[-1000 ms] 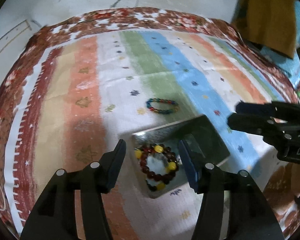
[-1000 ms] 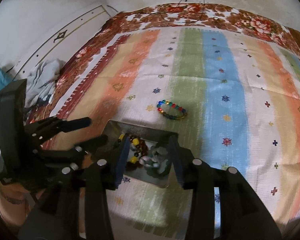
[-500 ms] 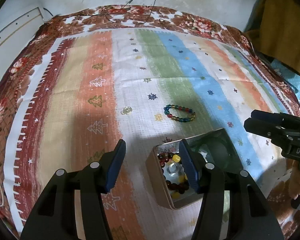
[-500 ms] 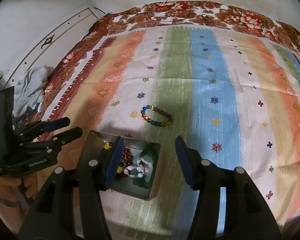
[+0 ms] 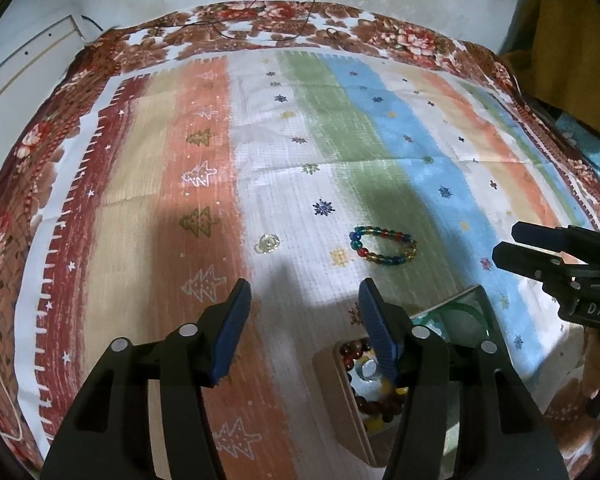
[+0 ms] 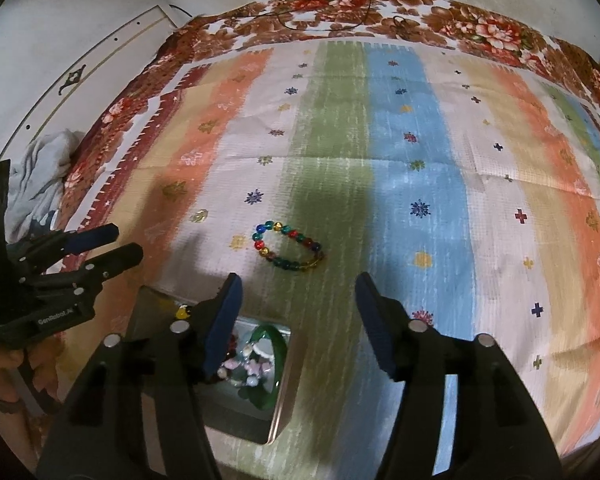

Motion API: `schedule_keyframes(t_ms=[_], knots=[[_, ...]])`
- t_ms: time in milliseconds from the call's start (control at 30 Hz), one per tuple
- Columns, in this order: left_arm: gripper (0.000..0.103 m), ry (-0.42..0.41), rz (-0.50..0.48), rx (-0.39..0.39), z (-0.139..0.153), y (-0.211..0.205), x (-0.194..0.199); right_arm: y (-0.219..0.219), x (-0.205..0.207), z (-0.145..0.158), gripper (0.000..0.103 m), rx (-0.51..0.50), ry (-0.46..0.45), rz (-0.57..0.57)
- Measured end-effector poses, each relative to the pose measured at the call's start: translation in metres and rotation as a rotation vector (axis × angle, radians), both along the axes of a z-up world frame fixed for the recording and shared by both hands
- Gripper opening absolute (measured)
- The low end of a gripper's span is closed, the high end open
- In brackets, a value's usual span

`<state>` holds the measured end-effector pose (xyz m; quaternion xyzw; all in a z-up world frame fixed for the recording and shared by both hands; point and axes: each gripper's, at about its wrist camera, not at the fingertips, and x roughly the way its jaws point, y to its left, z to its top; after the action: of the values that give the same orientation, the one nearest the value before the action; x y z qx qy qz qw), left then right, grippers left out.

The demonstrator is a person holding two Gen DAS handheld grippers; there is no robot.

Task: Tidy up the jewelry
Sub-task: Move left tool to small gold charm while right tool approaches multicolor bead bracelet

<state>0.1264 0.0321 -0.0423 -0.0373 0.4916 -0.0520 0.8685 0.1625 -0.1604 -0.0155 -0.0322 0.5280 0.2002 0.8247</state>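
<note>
While it lies loose on the striped tablecloth, the multicoloured bead bracelet forms a flattened oval of round glassy beads in red, blue, green and amber, sitting where the white band meets the green one. From the left wrist view the same bracelet rests beyond the tin, with a small clear ring-like trinket lying apart to its left on the white band.

Nearer the cameras stands an open metal tin. Inside it are a green bangle, a cluster of pale pink and white beads and a dark red bracelet with yellow beads, the last partly hidden behind a finger.

Both tools hang above the cloth, pointing steeply down. At the left gripper the 2 blue-padded jaws are opening, with only bare cloth between them; its right finger overlaps the tin's edge in the picture. At the right gripper the jaws are opening as well, roughly half spread, nothing held, with the bracelet lying just ahead of the gap and the tin under its left finger.

A floral red border rims the cloth, a grey rag lies off its left side, and a thin dark cable trails over the far edge.
</note>
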Motion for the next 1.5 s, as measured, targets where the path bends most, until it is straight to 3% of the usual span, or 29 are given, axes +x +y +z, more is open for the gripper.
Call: schedule_keyframes(t_ms=[667,1500], knots=[[0.060,0.089,0.017,0.032,-0.028,0.021,0.056,0.012,0.058,-0.042,0.062,-0.028,0.121,-0.004],[0.056,0.193,-0.001,0.044,-0.068,0.019,0.092,0.033,0.084,-0.090,0.061,-0.109,0.233,0.036]])
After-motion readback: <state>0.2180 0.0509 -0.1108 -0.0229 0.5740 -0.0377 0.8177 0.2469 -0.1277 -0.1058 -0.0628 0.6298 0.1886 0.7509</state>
